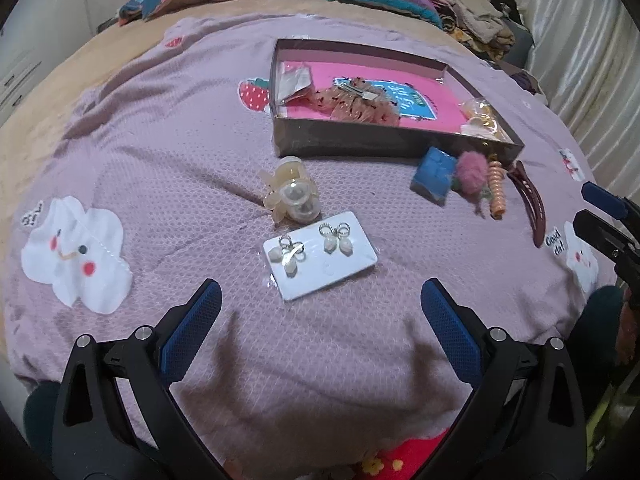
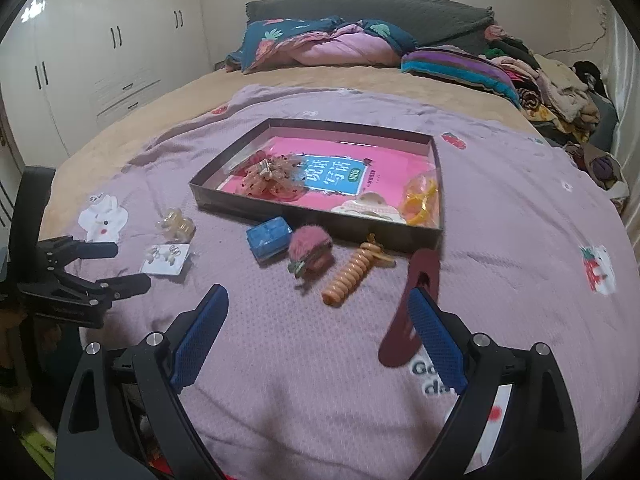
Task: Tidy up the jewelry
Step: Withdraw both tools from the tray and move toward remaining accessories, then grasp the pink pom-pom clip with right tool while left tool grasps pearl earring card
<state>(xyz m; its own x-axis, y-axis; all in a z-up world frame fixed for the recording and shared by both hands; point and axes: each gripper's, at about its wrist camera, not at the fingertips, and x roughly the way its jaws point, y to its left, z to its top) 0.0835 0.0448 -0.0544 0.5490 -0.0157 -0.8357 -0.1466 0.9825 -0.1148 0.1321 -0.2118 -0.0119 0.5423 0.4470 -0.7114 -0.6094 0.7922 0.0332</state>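
Note:
A shallow dark box (image 1: pixel 384 145) (image 2: pixel 320 218) with a pink bottom lies on the purple blanket and holds a peach scrunchie (image 1: pixel 352 105) (image 2: pixel 272 178) and yellow pieces (image 2: pixel 420 198). In front of it lie a white earring card (image 1: pixel 320 258) (image 2: pixel 166 260), a clear claw clip (image 1: pixel 290 196) (image 2: pixel 176 222), a blue case (image 1: pixel 434 174) (image 2: pixel 268 236), a pink fuzzy hair tie (image 1: pixel 470 172) (image 2: pixel 312 252), an orange spiral tie (image 1: pixel 498 190) (image 2: pixel 352 274) and a maroon clip (image 1: pixel 532 204) (image 2: pixel 412 308). My left gripper (image 1: pixel 320 292) is open just short of the card. My right gripper (image 2: pixel 318 296) is open, its right finger over the maroon clip.
The purple blanket (image 2: pixel 500 200) covers a tan bed. Pillows and a bundled quilt (image 2: pixel 320 44) lie at the head, a heap of clothes (image 2: pixel 560 80) at the far right. White wardrobes (image 2: pixel 80 52) stand to the left.

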